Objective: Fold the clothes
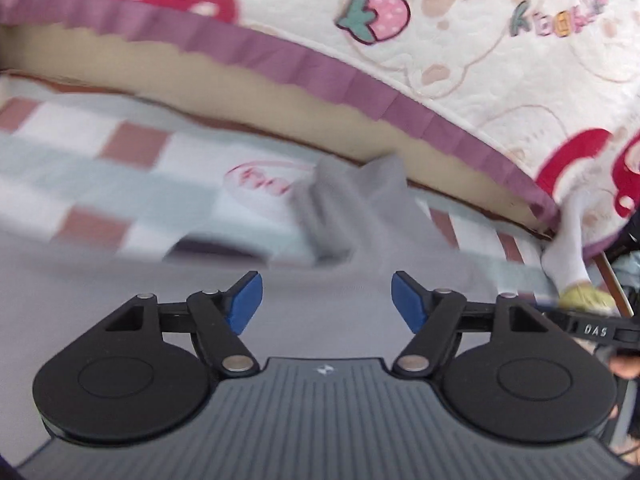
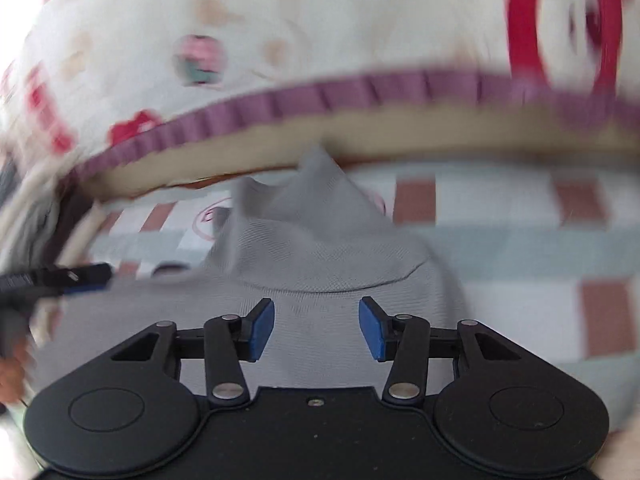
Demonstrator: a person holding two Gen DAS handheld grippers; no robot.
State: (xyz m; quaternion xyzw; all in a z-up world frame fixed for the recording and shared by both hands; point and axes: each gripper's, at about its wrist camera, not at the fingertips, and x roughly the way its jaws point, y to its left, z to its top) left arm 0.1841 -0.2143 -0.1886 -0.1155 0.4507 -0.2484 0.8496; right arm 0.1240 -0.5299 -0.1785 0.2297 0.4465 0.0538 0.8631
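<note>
A grey garment [image 2: 320, 248] lies on a checked sheet, its far part bunched up into peaks near the bed's edge. In the left wrist view the same grey garment [image 1: 352, 216] spreads below and ahead of my left gripper [image 1: 327, 300], which is open with nothing between its blue pads. My right gripper [image 2: 317, 326] hovers over the garment's near part, also open and empty. The other gripper's black tip [image 2: 76, 276] shows at the left of the right wrist view. Both views are blurred by motion.
A checked sheet [image 1: 100, 168] in white, pale green and brownish red covers the surface. Behind it rises a cream quilt [image 1: 460, 40] with strawberry and bear prints and a purple pleated trim [image 1: 280, 56]. A person's white sock and yellow shoe [image 1: 572, 272] stand at the right.
</note>
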